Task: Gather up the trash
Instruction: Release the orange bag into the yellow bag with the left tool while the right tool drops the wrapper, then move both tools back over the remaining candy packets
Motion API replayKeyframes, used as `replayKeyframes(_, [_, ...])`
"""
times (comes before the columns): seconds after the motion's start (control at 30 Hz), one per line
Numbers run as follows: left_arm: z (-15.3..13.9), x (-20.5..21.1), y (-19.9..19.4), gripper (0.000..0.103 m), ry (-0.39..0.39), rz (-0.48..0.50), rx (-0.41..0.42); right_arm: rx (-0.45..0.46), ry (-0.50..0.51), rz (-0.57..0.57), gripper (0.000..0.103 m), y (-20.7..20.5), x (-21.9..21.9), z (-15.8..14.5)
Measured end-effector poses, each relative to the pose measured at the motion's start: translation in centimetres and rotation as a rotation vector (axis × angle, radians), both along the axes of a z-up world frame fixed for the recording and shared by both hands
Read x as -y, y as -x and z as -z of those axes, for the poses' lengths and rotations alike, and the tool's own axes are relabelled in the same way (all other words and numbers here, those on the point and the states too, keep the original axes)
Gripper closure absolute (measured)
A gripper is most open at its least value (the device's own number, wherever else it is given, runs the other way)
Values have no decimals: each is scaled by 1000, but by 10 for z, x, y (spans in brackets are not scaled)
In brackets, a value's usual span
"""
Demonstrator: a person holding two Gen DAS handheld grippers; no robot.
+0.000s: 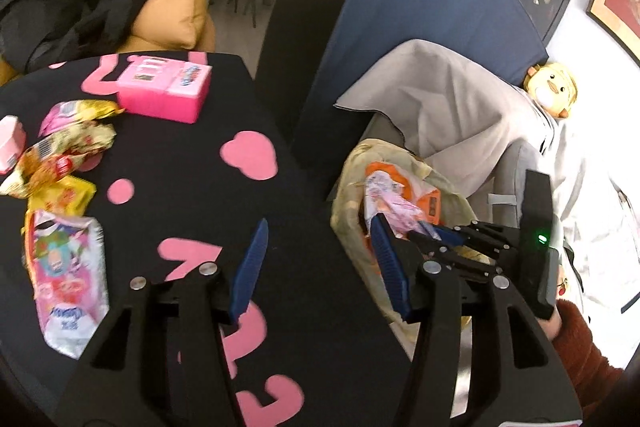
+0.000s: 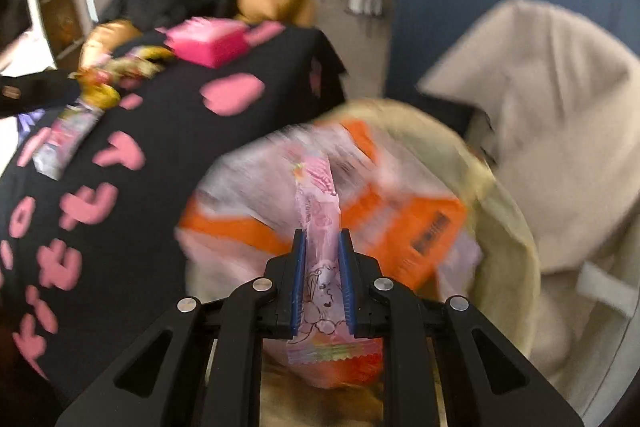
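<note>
I held the right gripper angled down over the bag, clamping a pink wrapper; the left gripper stood half open, empty, above the tabletop.

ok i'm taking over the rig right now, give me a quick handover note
Left claw: open, empty, above the edge of the black cloth with pink shapes.
Right claw: shut on a thin pink printed wrapper, held over the pale yellow trash bag.
Done: an orange-and-white packet is already in the bag.
Left: drop the pink wrapper in, then collect the crumpled gold snack wrappers, yellow packet and pink-and-white pouch from the cloth. The pink box may not be trash; check.
</note>
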State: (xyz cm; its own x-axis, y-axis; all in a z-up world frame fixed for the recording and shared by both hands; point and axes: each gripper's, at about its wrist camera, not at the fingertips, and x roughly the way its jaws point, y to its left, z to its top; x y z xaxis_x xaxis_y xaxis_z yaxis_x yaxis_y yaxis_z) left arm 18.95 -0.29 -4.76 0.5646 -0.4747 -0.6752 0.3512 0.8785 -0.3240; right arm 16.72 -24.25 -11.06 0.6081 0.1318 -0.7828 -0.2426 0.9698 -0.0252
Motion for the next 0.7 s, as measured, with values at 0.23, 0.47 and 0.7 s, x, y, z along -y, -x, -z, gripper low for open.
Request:
replayKeyframes(0.23, [8, -30, 3, 52, 40, -53, -23, -107, 62, 82, 86, 0, 34, 33])
replayKeyframes(0.47, [10, -50, 6, 52, 46, -91, -27, -126, 11, 86, 85, -1, 35, 35])
replayKeyframes(0.7, [10, -75, 13, 46, 37, -141, -8, -55, -28, 68, 62, 17, 27, 5])
